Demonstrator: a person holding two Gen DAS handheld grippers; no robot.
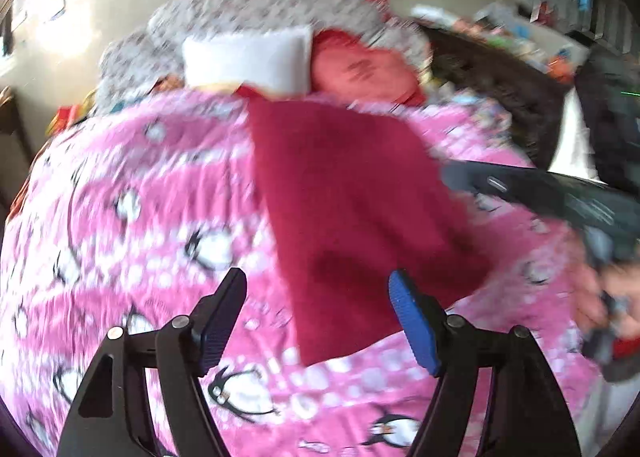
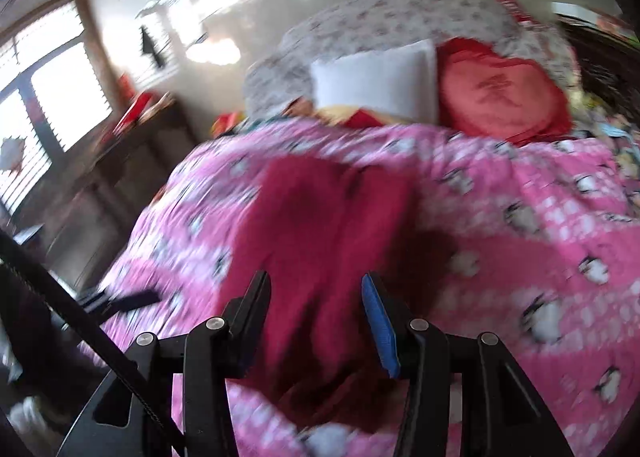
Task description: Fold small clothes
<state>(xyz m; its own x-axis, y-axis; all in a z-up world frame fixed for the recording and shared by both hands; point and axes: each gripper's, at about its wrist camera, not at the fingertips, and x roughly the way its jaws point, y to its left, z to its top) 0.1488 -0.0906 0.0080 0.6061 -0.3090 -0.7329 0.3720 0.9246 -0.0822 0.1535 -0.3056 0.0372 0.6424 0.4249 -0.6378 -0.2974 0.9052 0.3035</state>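
A dark red garment (image 1: 352,209) lies spread flat on the pink penguin-print bedcover (image 1: 132,217). My left gripper (image 1: 320,321) is open and empty, hovering above the garment's near edge. In the left wrist view the right gripper's black finger (image 1: 532,193) reaches in from the right over the garment's right side. In the right wrist view the red garment (image 2: 316,241) lies straight ahead on the bedcover (image 2: 540,225), with a fold line down its middle. My right gripper (image 2: 316,317) is open and empty above its near end. Both views are motion-blurred.
A white pillow (image 2: 376,77) and a red heart-shaped cushion (image 2: 500,93) lie at the bed's head against a grey patterned quilt (image 2: 384,17). A dark wooden dresser (image 2: 120,177) and a window (image 2: 52,109) are left of the bed. Clutter on a dark headboard (image 1: 492,69) lies to the right.
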